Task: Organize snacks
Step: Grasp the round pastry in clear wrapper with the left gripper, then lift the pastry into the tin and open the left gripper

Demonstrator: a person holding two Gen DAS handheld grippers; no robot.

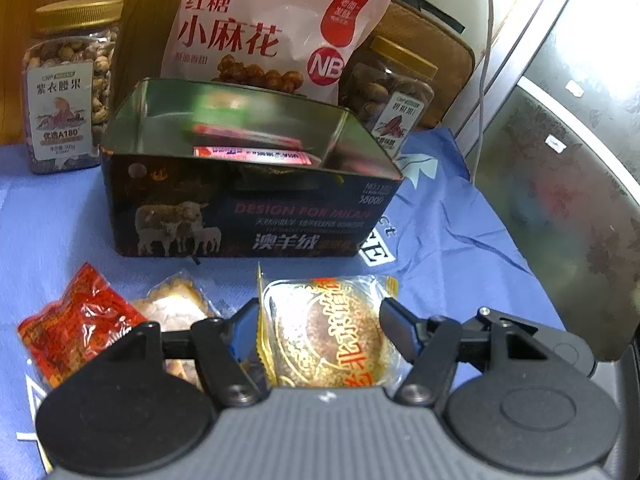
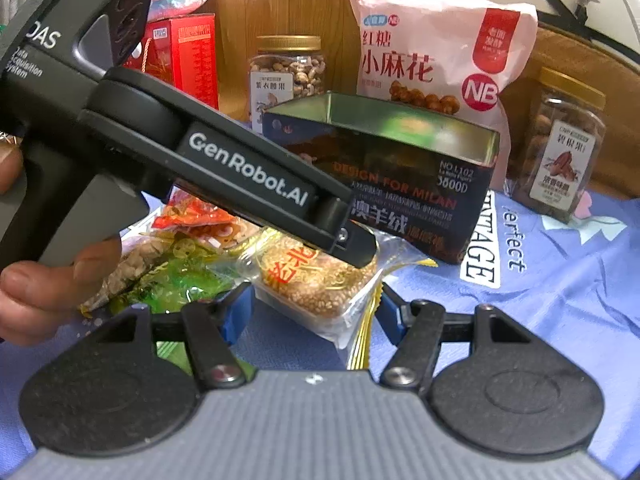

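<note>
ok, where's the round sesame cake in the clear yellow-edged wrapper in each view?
Left wrist: sesame cake bottom centre, between the left gripper fingers.
Right wrist: cake centre, under the left gripper's tip.
Shared landmark: open dark rectangular tin just behind it.

The left gripper (image 1: 322, 320) points forward and downward toward 12 o'clock in its own view, jaws level and partly apart, blue-padded fingers (image 1: 246, 330) set at 10 and 2 o'clock of the grey body. Whether those pads press on anything cannot be told. In the right wrist view the left gripper (image 2: 354, 250) slants in from 10 o'clock, its tip aimed toward 4 o'clock, while a bare hand (image 2: 48, 280) at 9 o'clock wraps the handle. The right gripper (image 2: 314, 304) sits just below that tip at 6 o'clock, tilted downward, jaws parted about halfway.
</note>
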